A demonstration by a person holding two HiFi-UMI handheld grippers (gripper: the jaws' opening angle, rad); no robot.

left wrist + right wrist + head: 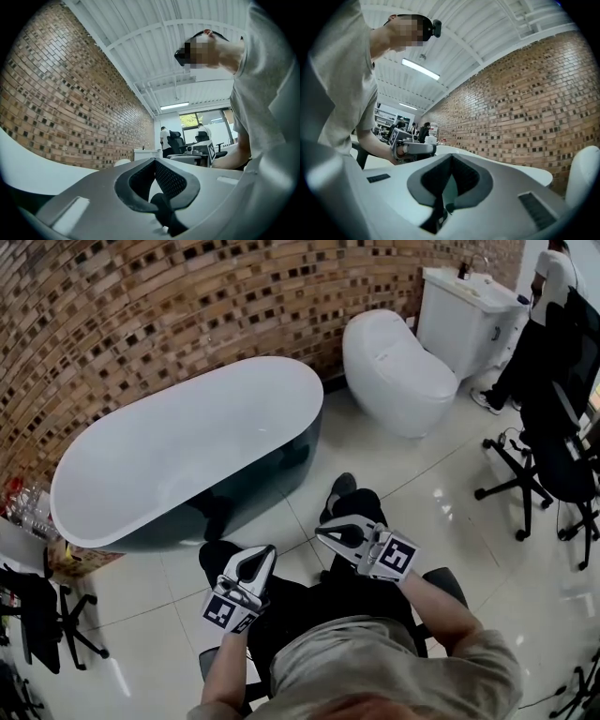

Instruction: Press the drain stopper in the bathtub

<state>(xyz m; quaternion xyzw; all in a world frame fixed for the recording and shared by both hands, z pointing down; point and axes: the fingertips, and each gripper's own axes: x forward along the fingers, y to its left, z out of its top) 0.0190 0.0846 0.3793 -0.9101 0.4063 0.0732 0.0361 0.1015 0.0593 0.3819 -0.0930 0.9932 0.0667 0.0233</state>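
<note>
The white oval bathtub (103,517) with a dark outer shell stands against the brick wall (141,306), ahead and to my left. Its inside looks plain white and no drain stopper shows in any view. My left gripper (270,550) is held over my lap, tips pointing toward the tub, jaws closed tip to tip with nothing between them. My right gripper (320,531) is beside it, also shut and empty. From the left gripper (154,160) I see the tub rim (28,171) low at the left. Past the right gripper (451,157), the tub rim (520,171) runs along the wall.
A white toilet (398,367) stands right of the tub, with a white vanity (464,310) behind it. Black office chairs (553,465) and a standing person (548,296) are at the right. A black chair (42,615) and clutter (28,507) sit at the left. The floor is glossy tile.
</note>
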